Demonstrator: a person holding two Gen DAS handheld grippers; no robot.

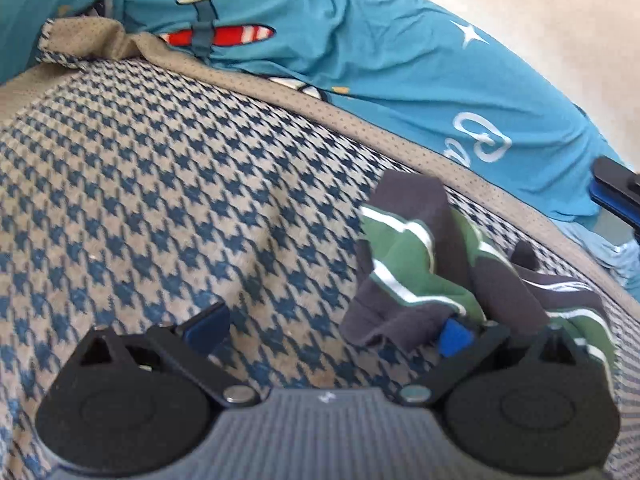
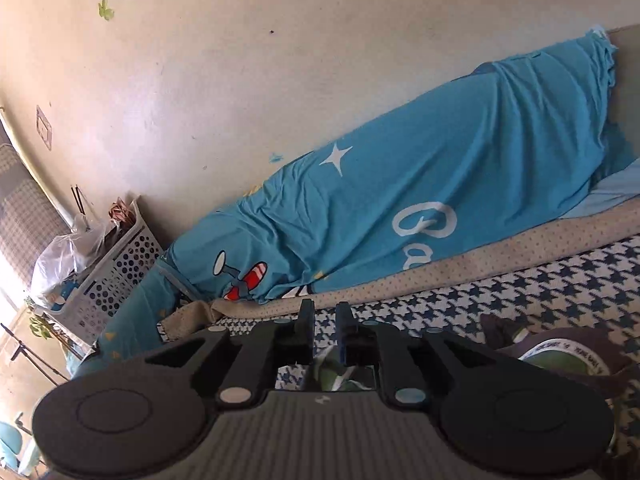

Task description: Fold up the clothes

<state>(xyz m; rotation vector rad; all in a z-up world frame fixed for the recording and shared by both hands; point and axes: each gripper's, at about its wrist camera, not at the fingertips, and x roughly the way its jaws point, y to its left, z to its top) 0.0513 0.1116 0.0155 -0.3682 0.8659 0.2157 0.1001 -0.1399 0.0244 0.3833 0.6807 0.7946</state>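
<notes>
A dark grey and green garment with white stripes (image 1: 420, 272) lies crumpled on the houndstooth cover (image 1: 160, 200). My left gripper (image 1: 332, 332) is open wide; the garment's near edge drapes over its right finger (image 1: 456, 338), and the left finger (image 1: 208, 328) is over bare cover. In the right wrist view the same garment (image 2: 560, 356) lies at the lower right. A green and white fold of it (image 2: 332, 374) sits deep between the nearly closed fingers of my right gripper (image 2: 325, 320). The right gripper's tip (image 1: 616, 188) shows at the left wrist view's right edge.
A teal printed sheet (image 2: 420, 208) covers a long bolster against the cream wall (image 2: 240, 80). The houndstooth cover has a tan border (image 2: 440, 268). At the left end stand a white perforated basket (image 2: 120, 268) and a plastic bag (image 2: 64, 256).
</notes>
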